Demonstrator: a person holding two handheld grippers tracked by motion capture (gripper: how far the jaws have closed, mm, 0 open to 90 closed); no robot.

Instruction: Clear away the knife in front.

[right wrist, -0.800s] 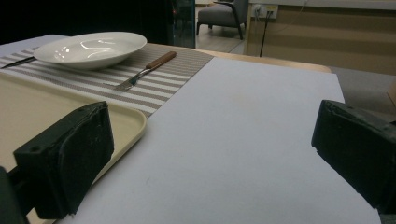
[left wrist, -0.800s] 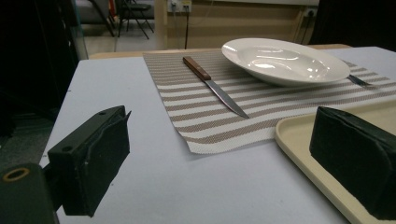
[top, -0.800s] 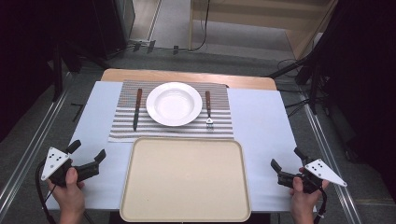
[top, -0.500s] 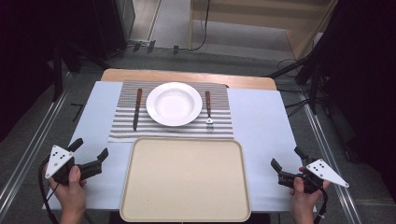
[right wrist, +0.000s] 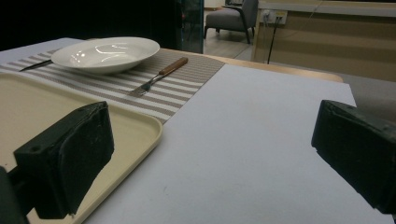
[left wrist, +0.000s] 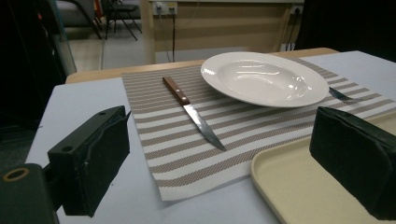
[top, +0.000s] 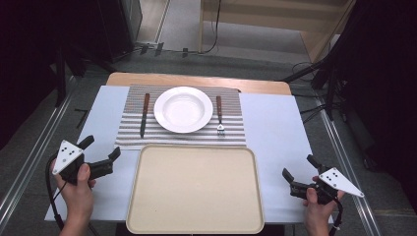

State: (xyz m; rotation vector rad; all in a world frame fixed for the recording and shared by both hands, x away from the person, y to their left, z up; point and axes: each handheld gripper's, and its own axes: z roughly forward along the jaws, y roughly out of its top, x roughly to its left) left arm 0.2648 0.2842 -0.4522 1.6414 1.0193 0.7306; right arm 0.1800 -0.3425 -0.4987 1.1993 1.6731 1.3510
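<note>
The counter (top: 275,128) carries a pale blue sheet. Nearest, at 6 o'clock, lies the empty beige tray (top: 195,189). The left gripper (top: 102,153), jaws spread, sits at 8 o'clock, just beside the tray. The right gripper (top: 298,173), jaws spread, sits at 4 o'clock. Beyond, at 12 o'clock, the striped placemat (top: 182,136) bears the knife (top: 144,114), the white plate (top: 183,109) and the fork (top: 220,114).
</note>
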